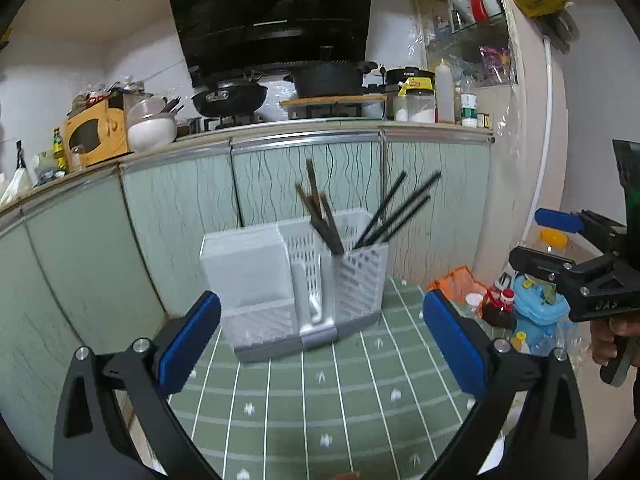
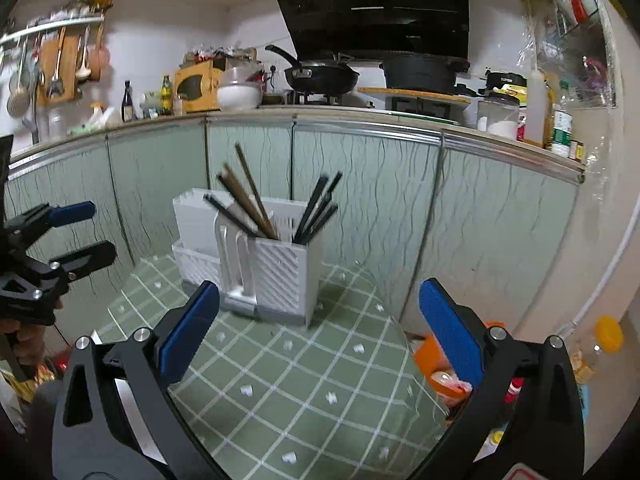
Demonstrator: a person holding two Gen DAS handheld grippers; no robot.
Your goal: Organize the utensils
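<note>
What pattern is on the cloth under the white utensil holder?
The tablecloth is green with a white grid and small white marks, clearest in the right wrist view.

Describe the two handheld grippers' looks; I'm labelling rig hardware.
Both match: the left gripper and right gripper have black angular arms, silver round bolts and blue textured finger pads. The right gripper's body carries pale lettering. No cables or sleeves show.

I am looking at a lived-in home kitchen. A black slanted range hood (image 1: 272, 12) hangs over a gas stove carrying a black frying pan (image 1: 230, 98) and a black lidded pot (image 1: 328, 76). Pale green wavy-patterned cabinet doors (image 1: 304, 176) run under the cluttered worktop. Ladles and wooden boards hang from a wall rail (image 2: 56, 60). Sauce bottles (image 2: 538, 106) crowd the right end.
</note>
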